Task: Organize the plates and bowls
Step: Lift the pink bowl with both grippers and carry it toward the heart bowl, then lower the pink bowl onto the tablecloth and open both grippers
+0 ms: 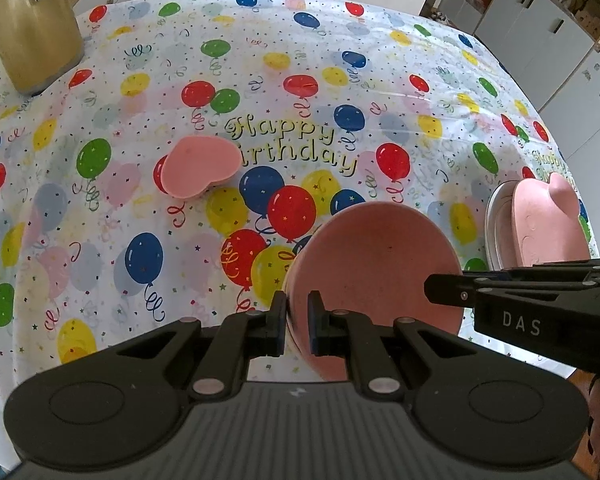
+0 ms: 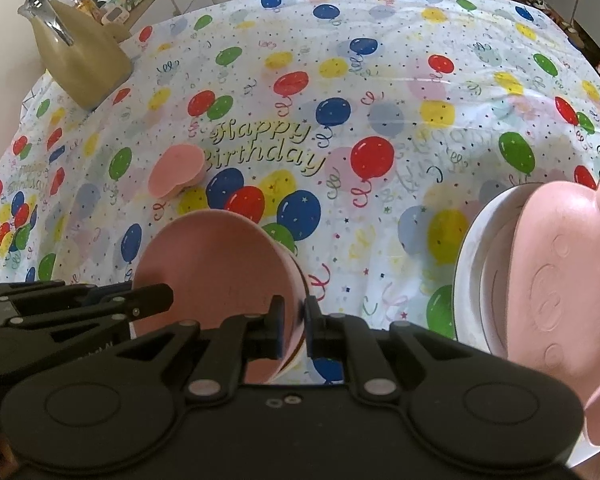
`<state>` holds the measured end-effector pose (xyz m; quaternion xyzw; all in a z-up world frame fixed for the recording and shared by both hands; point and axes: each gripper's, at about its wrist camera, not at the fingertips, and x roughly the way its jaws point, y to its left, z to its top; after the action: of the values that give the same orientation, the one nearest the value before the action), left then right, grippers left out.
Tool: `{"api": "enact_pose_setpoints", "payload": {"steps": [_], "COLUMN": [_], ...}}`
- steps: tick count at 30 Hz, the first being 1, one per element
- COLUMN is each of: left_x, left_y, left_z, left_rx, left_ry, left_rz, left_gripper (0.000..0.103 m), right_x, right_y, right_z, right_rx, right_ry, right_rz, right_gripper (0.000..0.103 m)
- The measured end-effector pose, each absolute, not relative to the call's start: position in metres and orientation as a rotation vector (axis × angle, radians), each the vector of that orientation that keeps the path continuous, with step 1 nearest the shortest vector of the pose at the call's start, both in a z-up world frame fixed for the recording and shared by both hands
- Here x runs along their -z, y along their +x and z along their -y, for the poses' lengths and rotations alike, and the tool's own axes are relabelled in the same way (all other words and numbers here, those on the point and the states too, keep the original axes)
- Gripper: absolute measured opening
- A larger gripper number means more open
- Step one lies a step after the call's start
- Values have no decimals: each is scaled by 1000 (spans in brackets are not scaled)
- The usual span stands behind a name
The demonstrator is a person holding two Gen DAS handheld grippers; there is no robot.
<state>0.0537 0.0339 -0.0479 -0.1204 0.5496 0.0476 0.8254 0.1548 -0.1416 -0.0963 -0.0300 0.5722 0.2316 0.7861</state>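
Pinching the round pink bowl [image 1: 376, 272] by its rim, your left gripper [image 1: 297, 312] and right gripper [image 2: 291, 316] hold it tilted just above the balloon tablecloth [image 1: 180, 60]. Further back sits a pink heart bowl [image 1: 198, 166]. Off right, a pink piggy plate [image 2: 556, 276] rests in a white plate [image 2: 466, 264].

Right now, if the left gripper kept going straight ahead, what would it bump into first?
Apart from the pink bowl the left gripper grips, probably nothing: only tablecloth ahead. The heart-shaped dish sits left of that line.
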Motion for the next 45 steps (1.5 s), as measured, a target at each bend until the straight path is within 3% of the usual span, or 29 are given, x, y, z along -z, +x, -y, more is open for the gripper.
{"api": "enact_pose_setpoints", "payload": {"steps": [6, 11, 25, 38, 41, 44, 45], "left_x": [49, 48, 20, -11, -15, -15, -15], "left_y": [54, 54, 42, 41, 43, 46, 47], "left_z": [-34, -35, -45, -68, -76, -88, -92], "left_rx": [-102, -106, -101, -150, -171, -207, -225], "left_ry": [-266, -264, -261, -249, -259, -272, -278], "left_rz": [-1172, -1165, -1093, -993, -974, -957, -953], "left_gripper": [10, 10, 10, 11, 18, 34, 44], "right_x": [98, 93, 60, 25, 19, 16, 15], "right_y": [158, 157, 150, 159, 163, 170, 173], "right_z": [143, 142, 138, 111, 104, 94, 90], "right_rx": [-505, -522, -586, -674, -694, -706, -712], "right_ry": [-53, -57, -103, -166, -178, -197, -201], "right_rz": [-1239, -1217, -1119, -1027, -1009, -990, -982], "right_gripper": [11, 20, 24, 35, 40, 49, 51]}}
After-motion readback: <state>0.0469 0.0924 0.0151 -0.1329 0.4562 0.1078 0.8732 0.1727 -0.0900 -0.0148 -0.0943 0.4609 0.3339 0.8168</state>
